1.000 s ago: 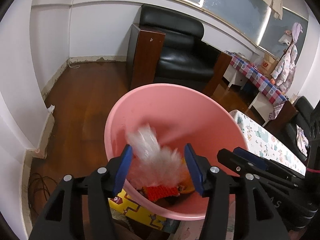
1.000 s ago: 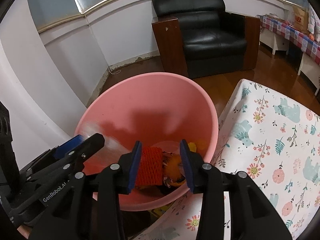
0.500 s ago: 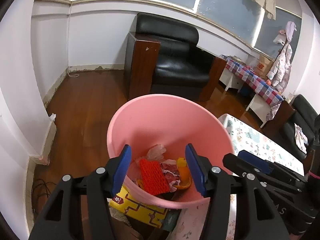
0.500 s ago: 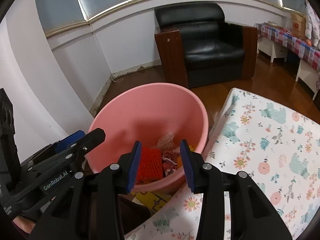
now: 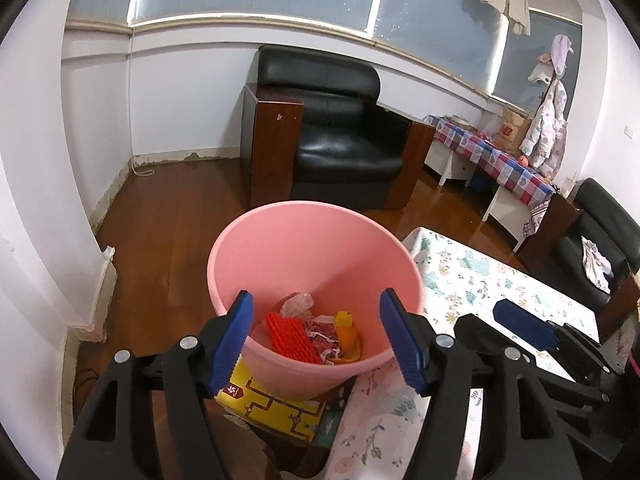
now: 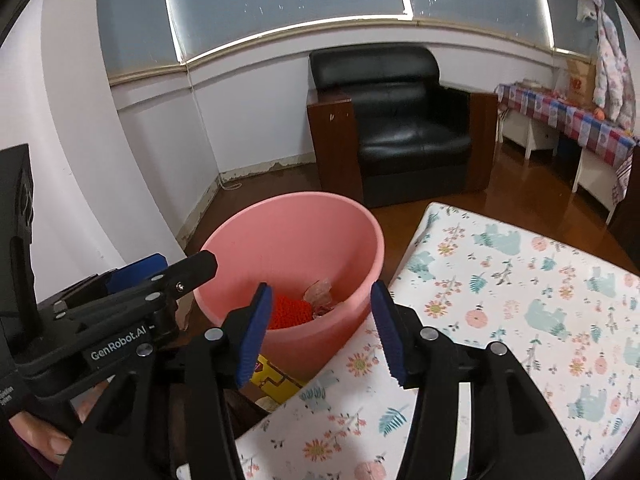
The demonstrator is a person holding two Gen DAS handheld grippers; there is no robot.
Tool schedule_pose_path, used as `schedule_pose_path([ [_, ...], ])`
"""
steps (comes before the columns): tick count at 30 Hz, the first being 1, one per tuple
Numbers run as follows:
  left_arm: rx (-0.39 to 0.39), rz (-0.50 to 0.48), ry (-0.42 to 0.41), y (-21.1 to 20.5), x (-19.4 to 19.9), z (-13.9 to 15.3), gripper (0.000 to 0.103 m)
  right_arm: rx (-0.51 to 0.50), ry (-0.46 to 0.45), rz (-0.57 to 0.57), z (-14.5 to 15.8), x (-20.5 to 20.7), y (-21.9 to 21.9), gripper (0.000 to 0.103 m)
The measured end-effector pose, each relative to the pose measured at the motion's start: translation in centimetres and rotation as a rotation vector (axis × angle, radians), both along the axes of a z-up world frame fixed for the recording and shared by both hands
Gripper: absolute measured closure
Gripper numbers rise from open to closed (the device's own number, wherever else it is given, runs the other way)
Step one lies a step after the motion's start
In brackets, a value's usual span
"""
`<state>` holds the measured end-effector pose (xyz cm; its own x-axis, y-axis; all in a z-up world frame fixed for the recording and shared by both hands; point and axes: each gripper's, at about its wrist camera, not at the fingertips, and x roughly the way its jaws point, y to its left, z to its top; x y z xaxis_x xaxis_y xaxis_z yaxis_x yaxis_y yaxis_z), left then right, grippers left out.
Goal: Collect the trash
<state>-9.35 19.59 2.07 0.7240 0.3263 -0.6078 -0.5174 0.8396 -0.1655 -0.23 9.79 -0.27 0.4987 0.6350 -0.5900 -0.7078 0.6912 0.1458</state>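
Note:
A pink bucket (image 5: 280, 240) stands beside the table's left edge and also shows in the right wrist view (image 6: 280, 236). In it lie a red foam net (image 5: 290, 336), a crumpled clear plastic wrapper (image 5: 298, 304), red-white paper scraps (image 5: 320, 330) and orange peel (image 5: 348, 338). My left gripper (image 5: 320, 338) is open and empty above the bucket's near rim. My right gripper (image 6: 320, 330) is open and empty, just right of the left one, above the bucket's near rim.
A table with a floral cloth (image 6: 520, 300) lies to the right. A yellow printed box (image 5: 276, 404) sits under the bucket. A black armchair (image 5: 340, 140) stands on the wood floor behind. A side table with a checked cloth (image 5: 492, 156) is at the far right.
The clear wrapper dropped from between my left fingers into the bucket. Both grippers then drew back and up, away from the bucket, and stay open.

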Motion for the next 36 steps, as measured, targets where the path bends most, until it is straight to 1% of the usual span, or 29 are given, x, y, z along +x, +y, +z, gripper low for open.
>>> schedule_pose_path([
  [4, 0.018, 0.0, -0.006, -1.4, -0.8, 0.9, 0.037, 0.011, -0.021, -0.012, 0.5, -1.0, -1.5, 0.051],
  [11, 0.037, 0.001, -0.014, -3.4, -2.1, 1.8, 0.035, 0.015, -0.045, -0.044, 0.6, -2.3, -3.7, 0.049],
  [16, 0.051, 0.01, -0.01, -4.4, -2.8, 1.9, 0.035, 0.031, -0.033, -0.074, 0.6, -2.5, -4.9, 0.044],
  [21, 0.057, 0.016, -0.01, -5.0, -3.2, 1.9, 0.035, 0.053, -0.018, -0.098, 0.8, -2.6, -5.8, 0.044],
  [30, 0.057, 0.008, -0.008, -5.4, -3.5, 1.9, 0.035, 0.004, -0.117, -0.112, 0.7, -4.4, -6.1, 0.044],
  [36, 0.059, 0.01, -0.011, -5.6, -3.9, 2.0, 0.035, 0.011, -0.125, -0.111, 1.0, -4.8, -6.5, 0.044],
])
